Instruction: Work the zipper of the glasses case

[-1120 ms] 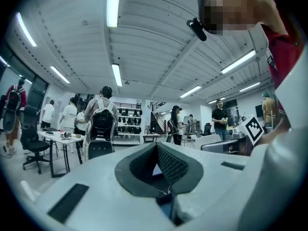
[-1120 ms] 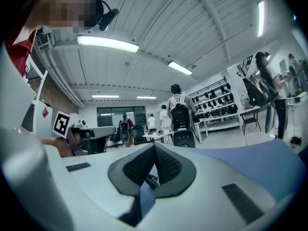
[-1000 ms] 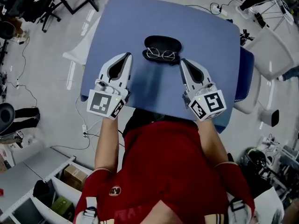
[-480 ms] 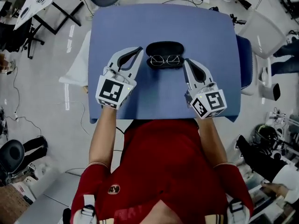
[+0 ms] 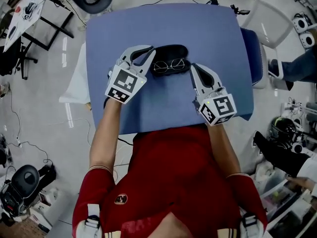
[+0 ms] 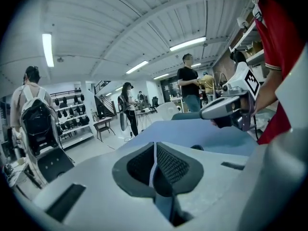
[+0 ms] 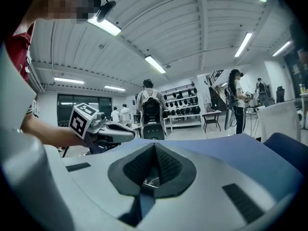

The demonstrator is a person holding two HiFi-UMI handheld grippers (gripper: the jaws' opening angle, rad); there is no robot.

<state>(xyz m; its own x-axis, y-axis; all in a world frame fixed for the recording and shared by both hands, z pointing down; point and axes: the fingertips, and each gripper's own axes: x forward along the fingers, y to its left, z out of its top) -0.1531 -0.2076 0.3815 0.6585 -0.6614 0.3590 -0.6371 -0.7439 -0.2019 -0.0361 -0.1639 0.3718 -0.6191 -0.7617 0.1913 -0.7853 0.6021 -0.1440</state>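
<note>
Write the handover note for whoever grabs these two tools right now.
Left tool: shut, empty, tip at the left end of the glasses case; contact unclear.
Right tool: shut, empty, tip just off the case's right end.
Case: on the blue table, lying open with the glasses inside.
Done: zipper looks undone.
Left: probably fold the case shut and zip it. The zipper pull can't be made out, so find it first.

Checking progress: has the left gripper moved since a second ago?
Yes: the left gripper has moved in toward the case's left end.
</note>
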